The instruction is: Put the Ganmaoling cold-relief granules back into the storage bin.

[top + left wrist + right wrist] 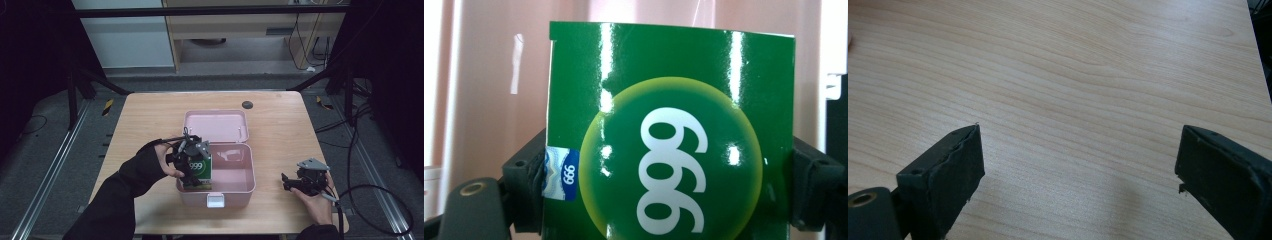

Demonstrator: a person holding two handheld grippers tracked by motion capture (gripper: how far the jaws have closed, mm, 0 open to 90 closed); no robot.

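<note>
High view: a pale wooden counter (150, 130) stands on a grey floor, with metal rails running along both sides, a dark frame bar across the far edge and a light cabinet beyond; black cables lie on the floor at the right. At the left, the left gripper (192, 172), held by a hand in a dark sleeve, pinches a green box (202, 169) marked 999 and holds it upright just inside the left end of an open pink case (240, 192); the case's lid (216, 125) lies flat behind it; a small dark round spot (247, 105) sits on the counter past the lid. At the right, well apart from the case, the right gripper (289, 182) rests near the counter's front edge.

In the left gripper view the green box (671, 130) is pressed between both jaws, its lower edge cut off; pink case wall shows behind, and whether the box touches the case floor cannot be told. In the right gripper view the jaws stand spread wide over bare wood grain (1073, 75); their bases are cut off.
</note>
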